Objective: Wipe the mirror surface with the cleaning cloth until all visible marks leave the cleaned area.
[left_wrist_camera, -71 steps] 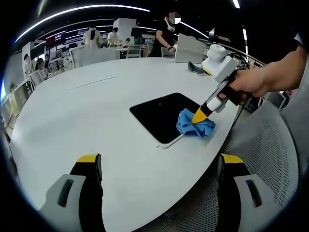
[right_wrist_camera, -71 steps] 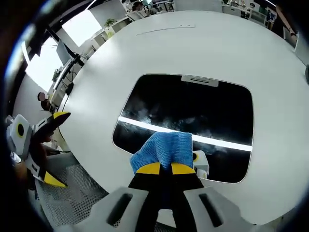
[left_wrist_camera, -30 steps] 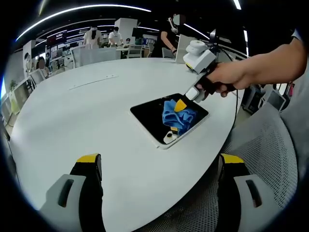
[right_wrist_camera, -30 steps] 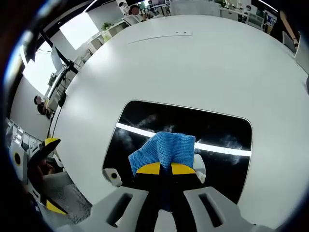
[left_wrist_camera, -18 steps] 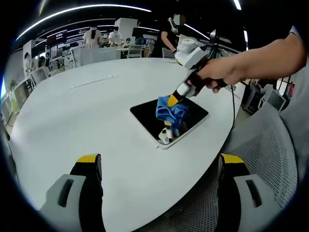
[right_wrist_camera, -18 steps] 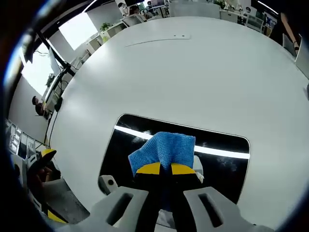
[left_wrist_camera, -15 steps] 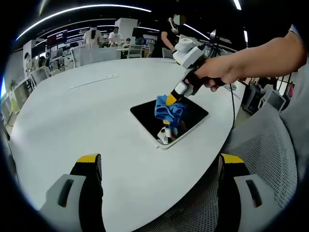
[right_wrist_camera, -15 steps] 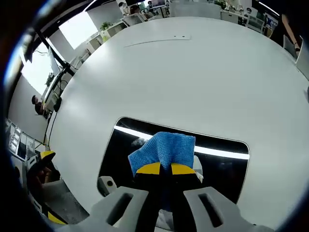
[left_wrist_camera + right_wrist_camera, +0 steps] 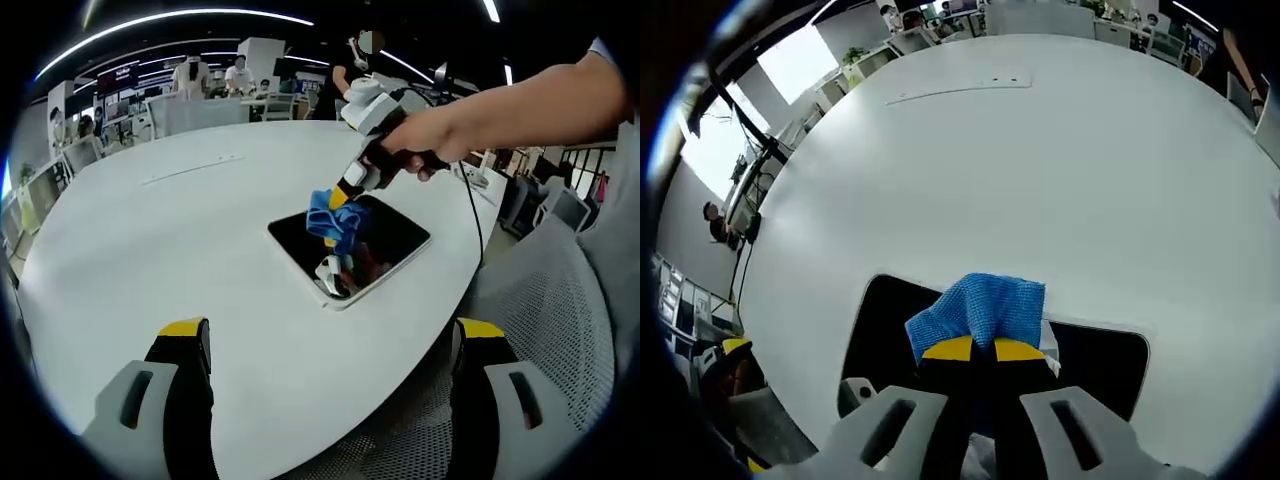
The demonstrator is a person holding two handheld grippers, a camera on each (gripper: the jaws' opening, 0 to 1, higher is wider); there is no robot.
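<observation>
Meanwhile left gripper (image 9: 330,345) jaws gape over table (image 9: 150,250) edge

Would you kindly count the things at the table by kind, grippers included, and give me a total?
Mirror: 1
Blue cloth: 1
White table: 1
Grippers: 2, the left gripper with its jaws wide apart and the right gripper clamped on the cloth
Total: 5
</observation>
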